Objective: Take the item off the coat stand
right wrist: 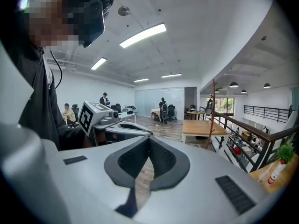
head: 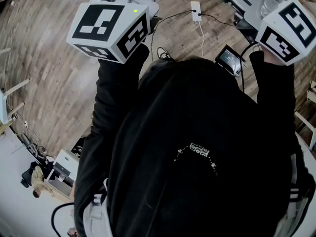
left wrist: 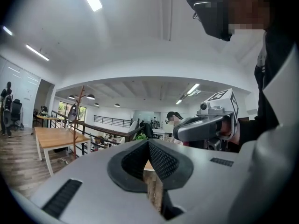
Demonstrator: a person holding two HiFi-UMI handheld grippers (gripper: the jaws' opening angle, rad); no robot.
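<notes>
While the left gripper (left wrist: 148, 146) and right gripper (right wrist: 149, 143) are closed and empty, the item (right wrist: 209, 106) hangs on the far coat stand (right wrist: 210, 129); all work remains

- Wooden plank floor (head: 54, 78): carries a white power strip (head: 196, 10), with cables (head: 202, 36) running from it across the boards
- Small device (head: 230, 58) with a screen: on the same floor, near the power strip
- Wooden table (right wrist: 205, 126): stands on the floor
- Coat stand (right wrist: 213, 113): upright on the floor, just beside the table
</notes>
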